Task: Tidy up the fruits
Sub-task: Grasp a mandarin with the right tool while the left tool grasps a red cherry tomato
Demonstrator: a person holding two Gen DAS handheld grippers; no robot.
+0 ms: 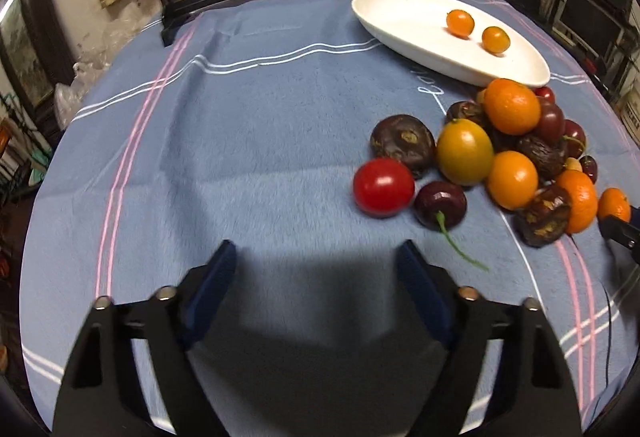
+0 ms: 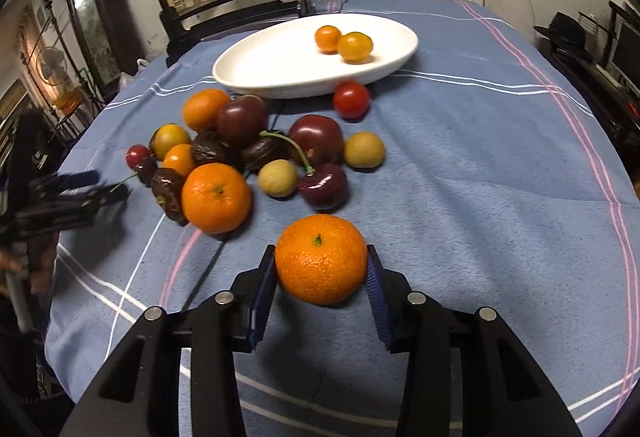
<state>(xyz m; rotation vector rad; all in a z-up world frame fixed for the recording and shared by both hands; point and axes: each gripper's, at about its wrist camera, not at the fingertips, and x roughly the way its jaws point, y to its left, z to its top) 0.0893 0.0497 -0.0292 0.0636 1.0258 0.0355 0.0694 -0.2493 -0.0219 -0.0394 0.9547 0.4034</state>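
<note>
On the white dish (image 2: 256,75) sit two orange tomatoes (image 2: 344,41); right gripper (image 2: 321,269) clamps one mandarin (image 2: 321,259).

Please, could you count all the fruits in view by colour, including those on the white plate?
Orange or yellow fruits: 7
Bright red fruits: 2
Dark red or purple smooth fruits: 4
Brown wrinkled fruits: 4
Pale tan fruits: 2
Total: 19

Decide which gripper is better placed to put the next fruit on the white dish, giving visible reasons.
Right. The right gripper already clamps a mandarin; the left gripper stands open over bare cloth.
</note>
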